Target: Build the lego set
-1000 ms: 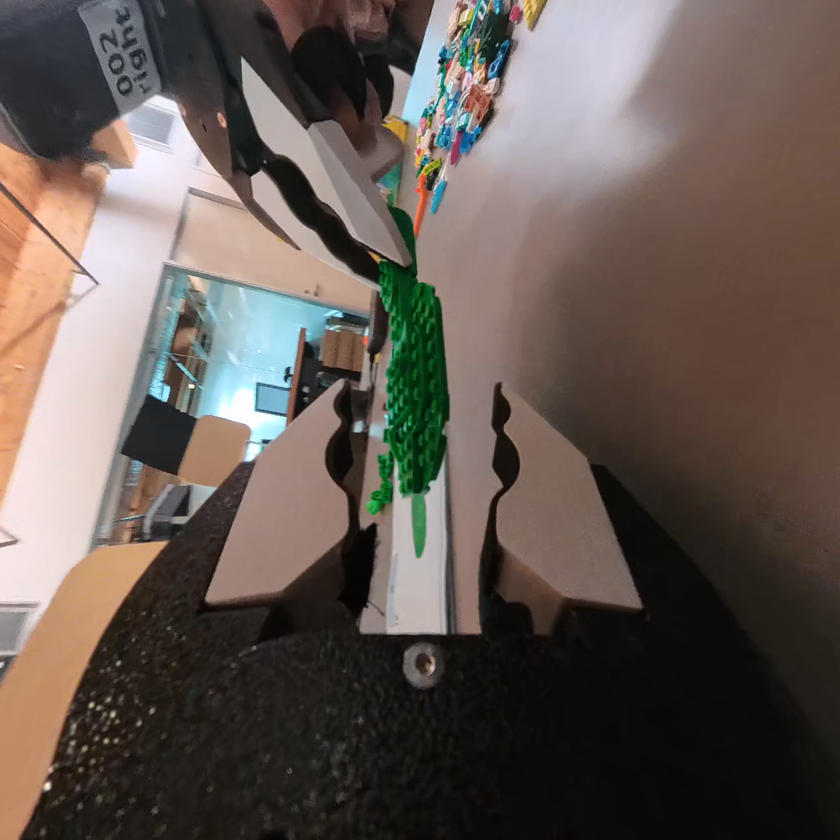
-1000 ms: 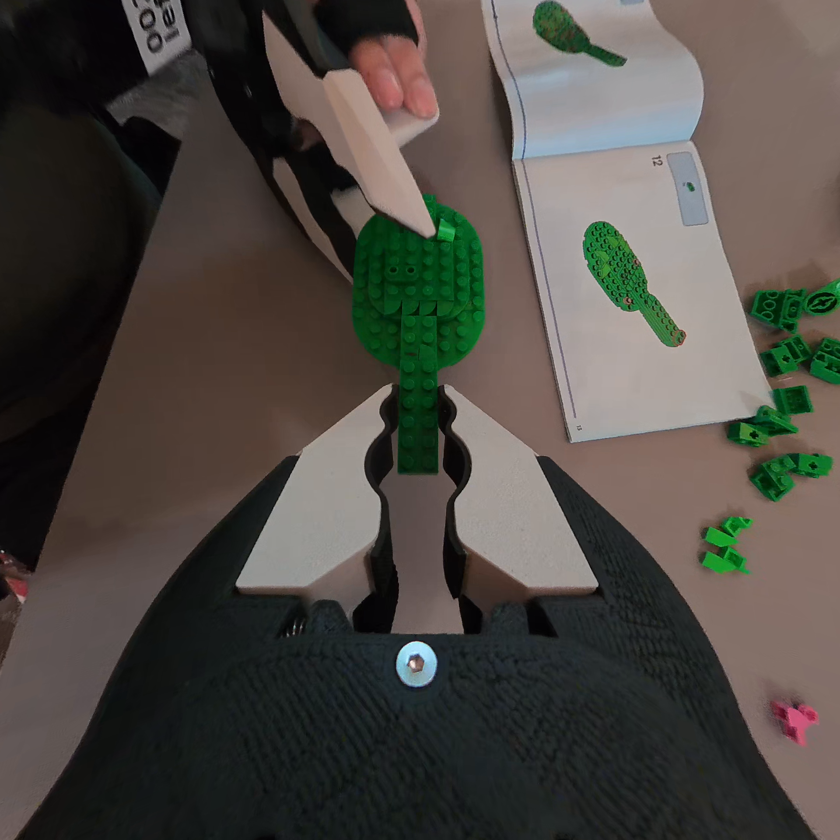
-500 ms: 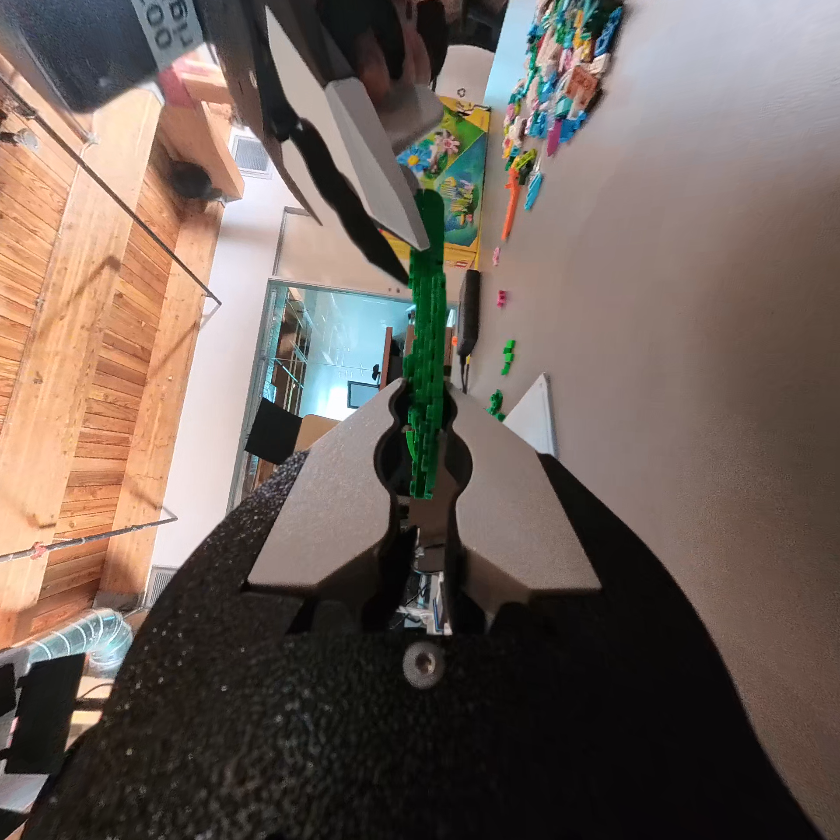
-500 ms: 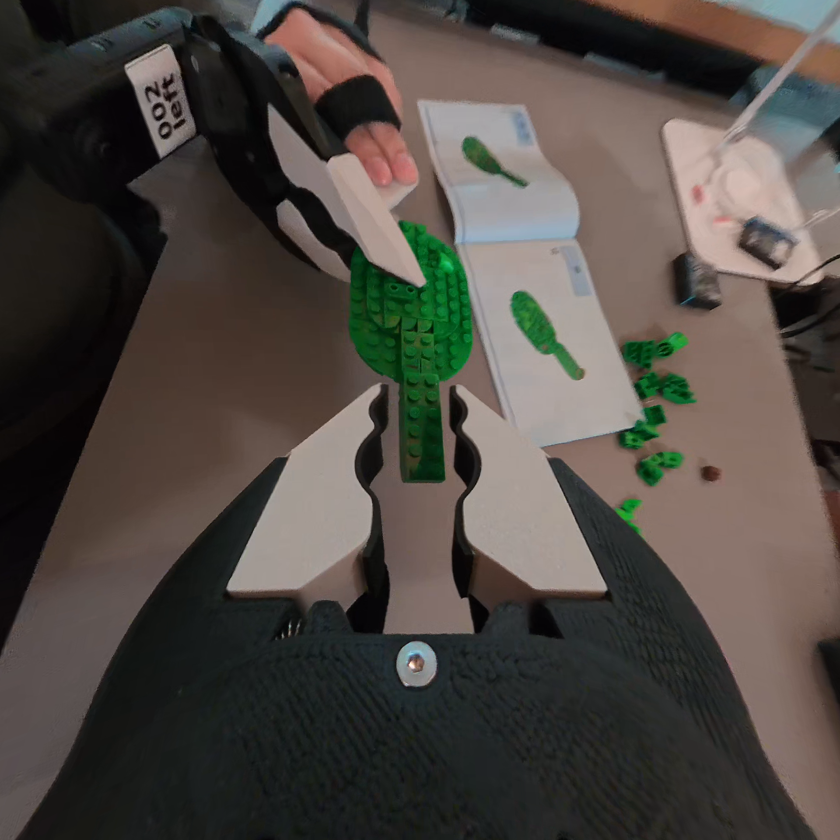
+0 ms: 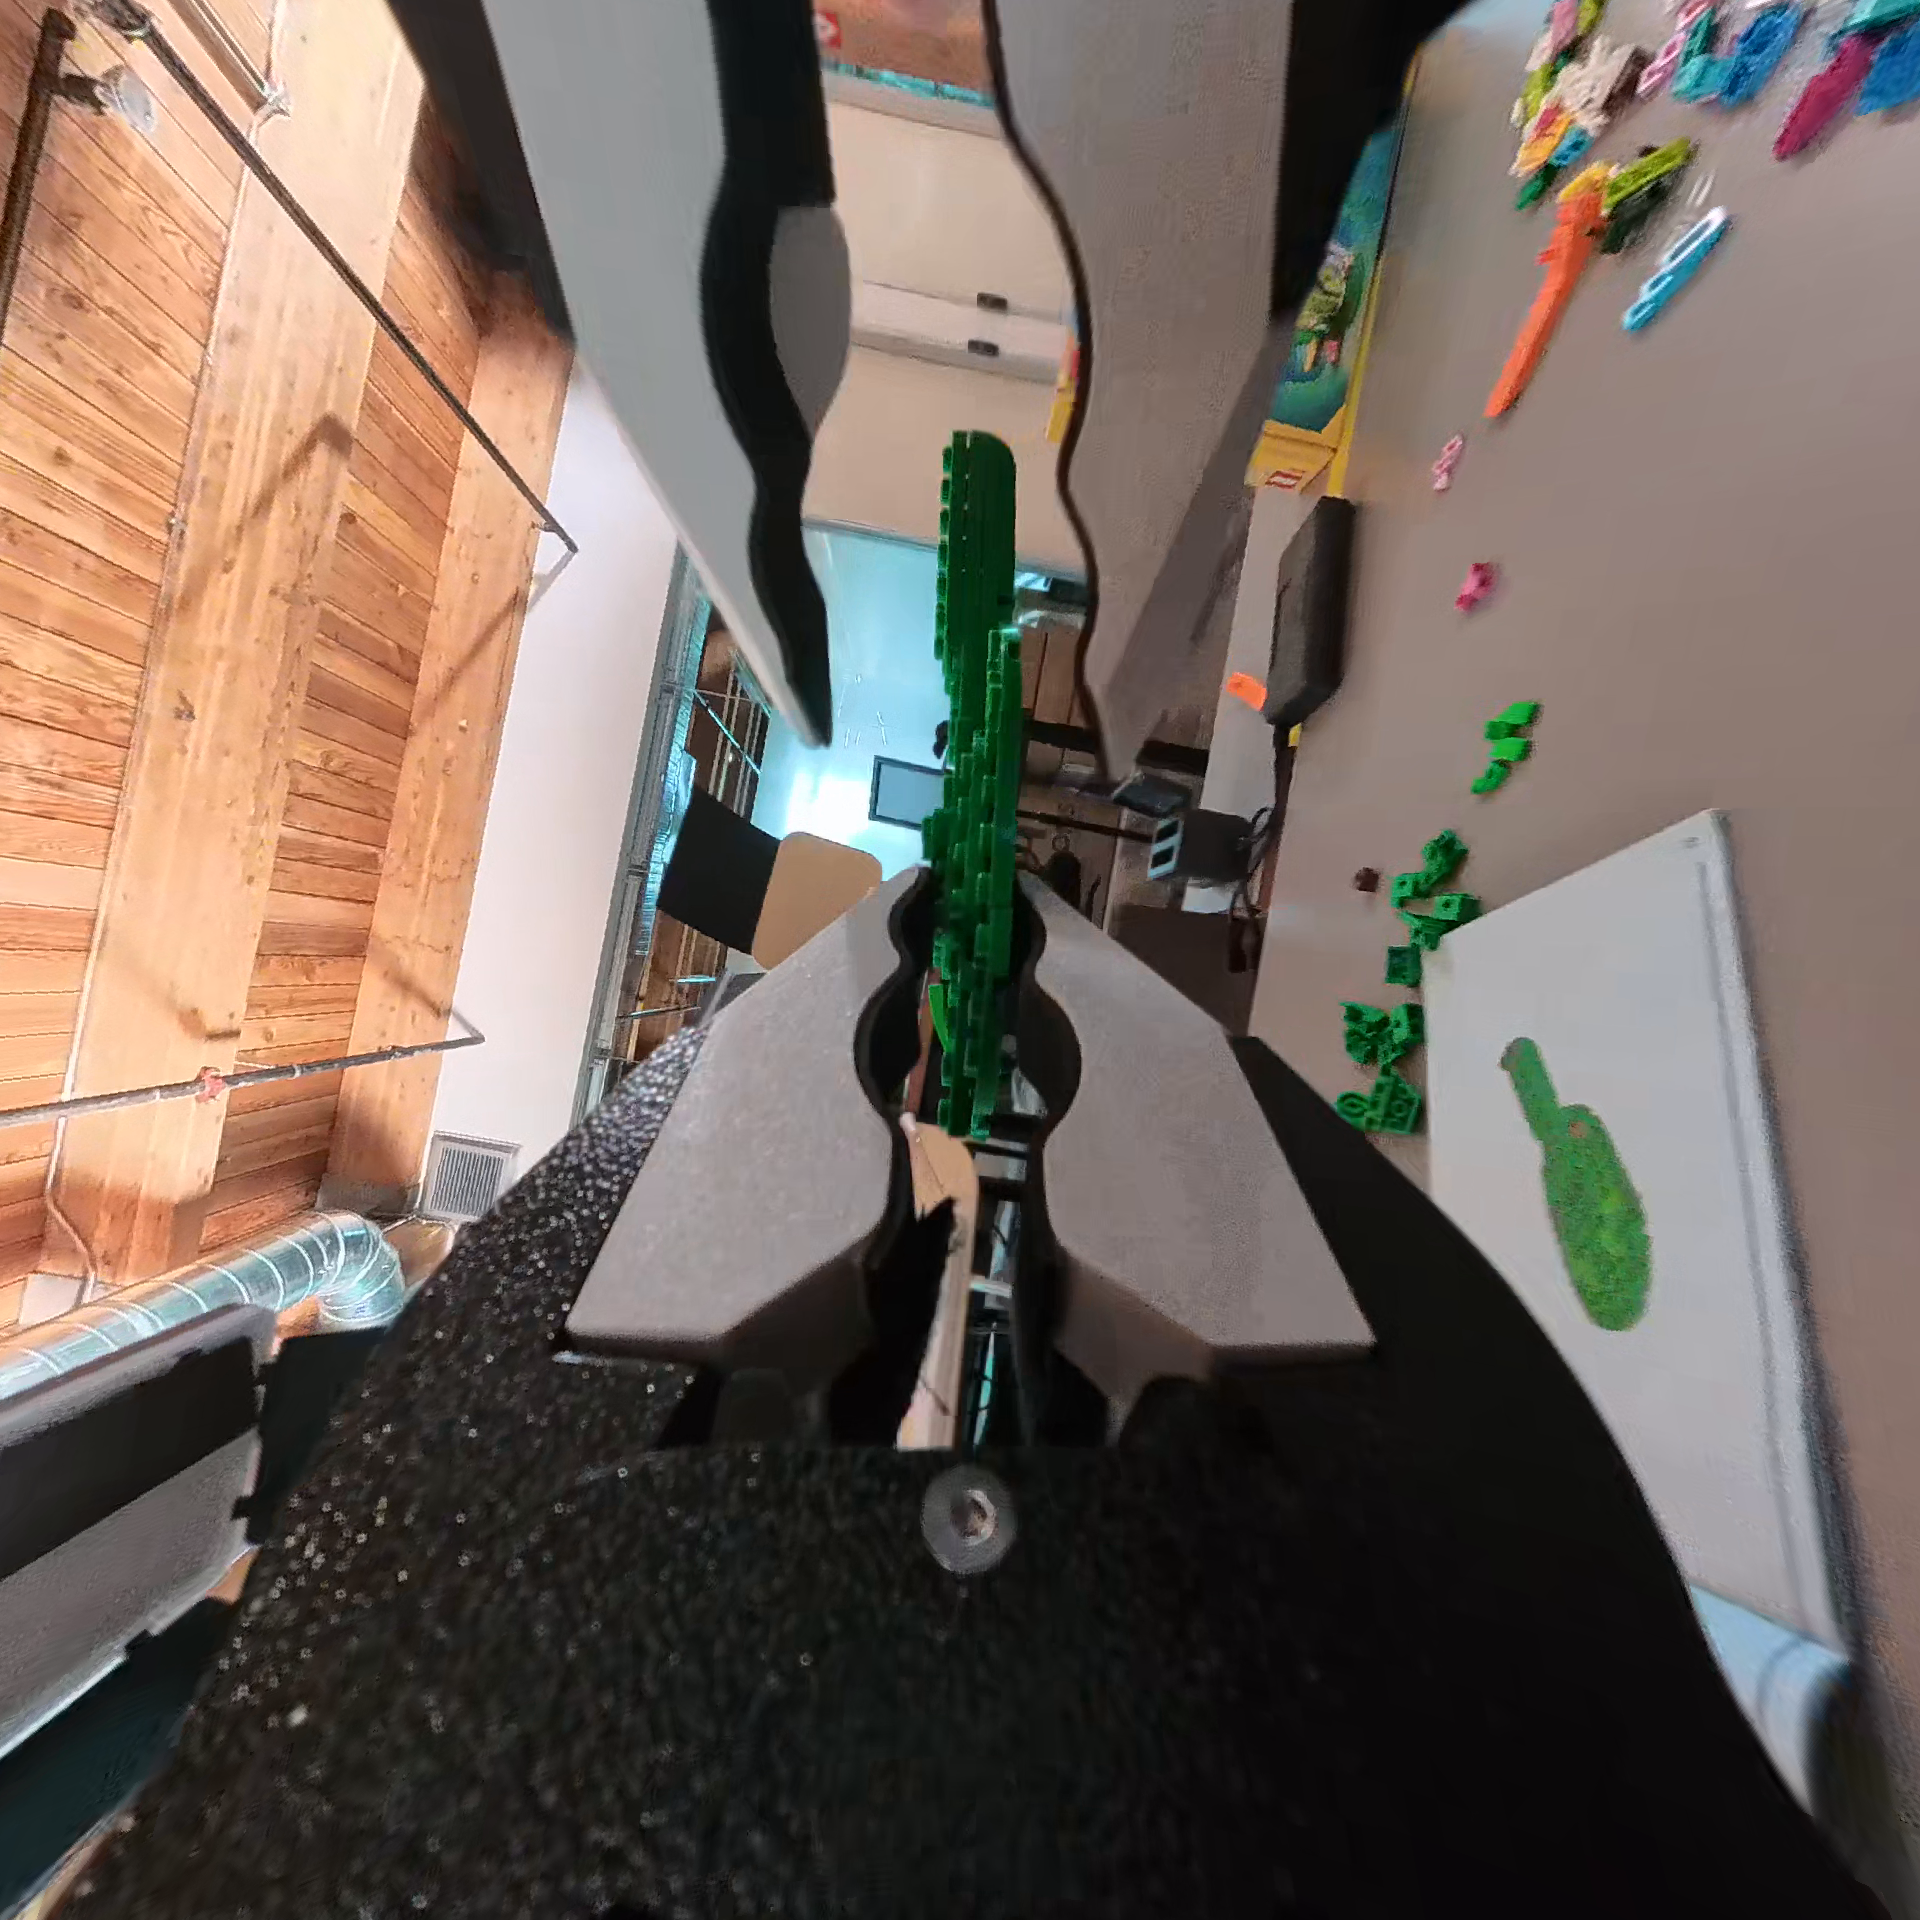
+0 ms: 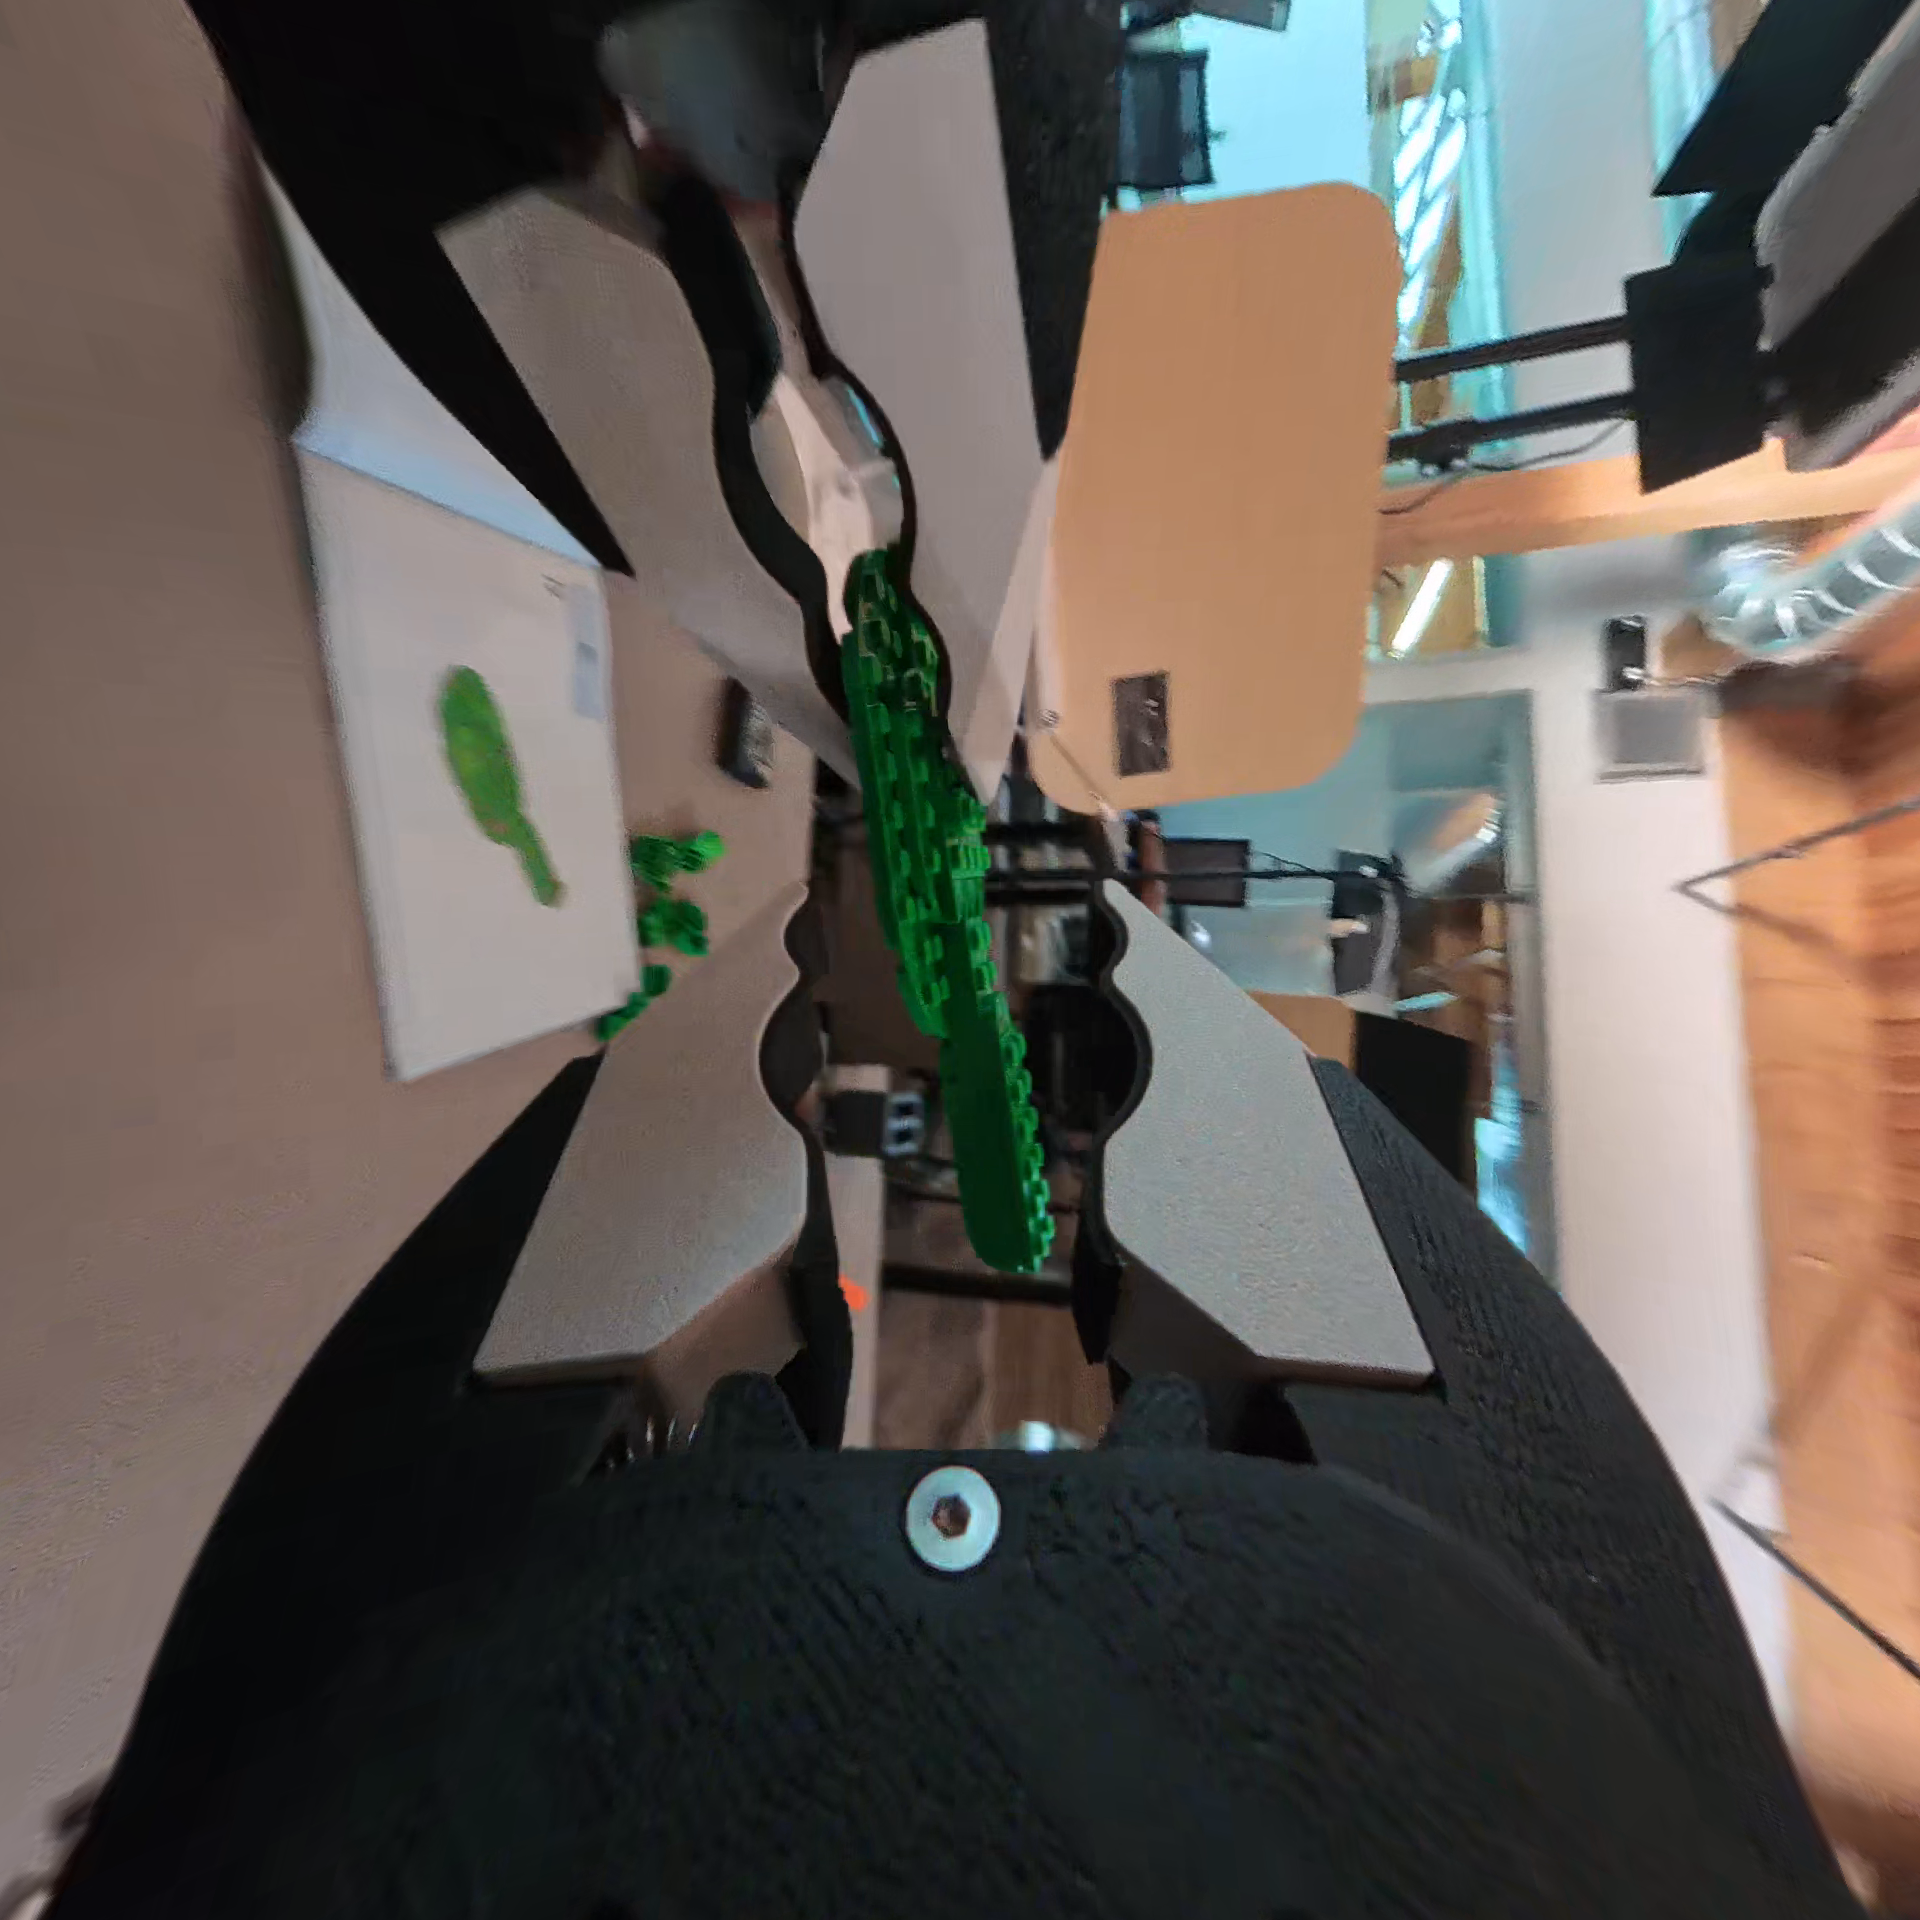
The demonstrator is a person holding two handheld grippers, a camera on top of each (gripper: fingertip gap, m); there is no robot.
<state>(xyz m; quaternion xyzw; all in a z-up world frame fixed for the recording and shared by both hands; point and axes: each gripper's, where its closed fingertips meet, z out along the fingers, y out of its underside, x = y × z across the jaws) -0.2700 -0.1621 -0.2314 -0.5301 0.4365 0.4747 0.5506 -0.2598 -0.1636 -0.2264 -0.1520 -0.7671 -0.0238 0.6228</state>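
In the left wrist view, the left gripper (image 5: 971, 914) sits at the centre of the frame with its fingers closed on the wide end of the green lego leaf (image 5: 977, 790), which stands edge-on, lifted off the table (image 5: 1621, 623). The right gripper (image 5: 935, 717) reaches down from the top of the frame, its fingers spread to either side of the leaf's far end without touching it. At the right edge lies the open instruction booklet (image 5: 1621, 1039) picturing a similar leaf, with loose green bricks (image 5: 1403, 997) beside it and a heap of multicoloured bricks (image 5: 1704, 94) in the upper right corner.

In the right wrist view, the right gripper (image 6: 956, 914) is parted around the leaf's narrow stem, clear of it. The left gripper (image 6: 914, 748) clamps the leaf's far end in the upper centre.

The leaf's base looks assembled, but the many unused bricks suggest most of the set is left to build.
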